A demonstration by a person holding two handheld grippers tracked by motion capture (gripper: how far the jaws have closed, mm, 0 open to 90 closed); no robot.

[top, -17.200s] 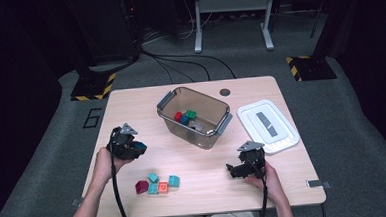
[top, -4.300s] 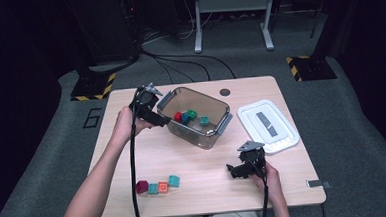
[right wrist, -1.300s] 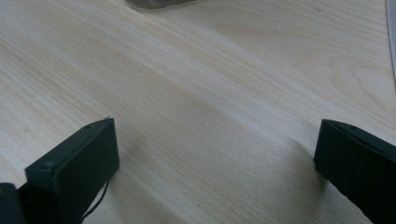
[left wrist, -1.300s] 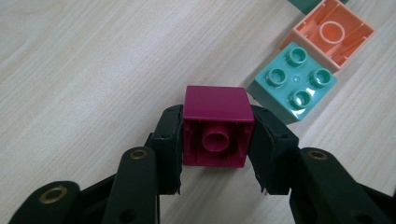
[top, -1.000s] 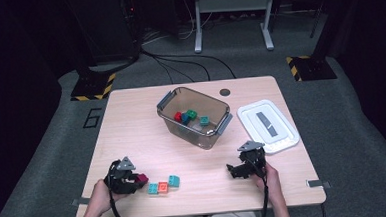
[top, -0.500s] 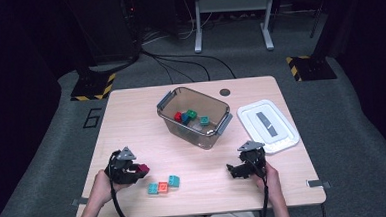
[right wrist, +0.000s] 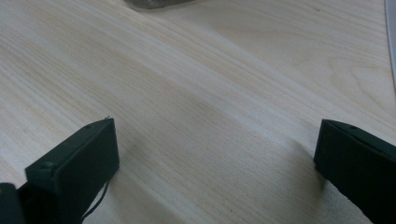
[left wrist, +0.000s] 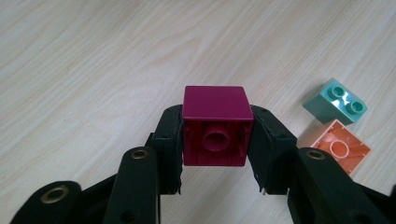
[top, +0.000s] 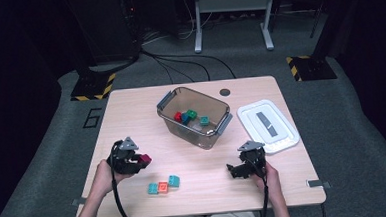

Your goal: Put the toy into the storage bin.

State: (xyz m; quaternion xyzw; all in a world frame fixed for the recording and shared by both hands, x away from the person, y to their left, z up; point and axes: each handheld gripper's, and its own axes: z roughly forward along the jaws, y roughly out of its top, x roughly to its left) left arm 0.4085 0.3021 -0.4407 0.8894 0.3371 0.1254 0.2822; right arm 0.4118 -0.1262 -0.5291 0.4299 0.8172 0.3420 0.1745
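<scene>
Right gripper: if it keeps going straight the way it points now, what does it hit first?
Probably nothing close. The right gripper has open jaws over the bare wooden table. Straight ahead, the edge of the clear plastic bin comes first, though depth is hard to judge.

From above the near edge we look forward and down on the whole table (top: 131,111). Our left gripper view sits close over the near-left wood, our right gripper view low over the near-right; all three share the tabletop.
</scene>
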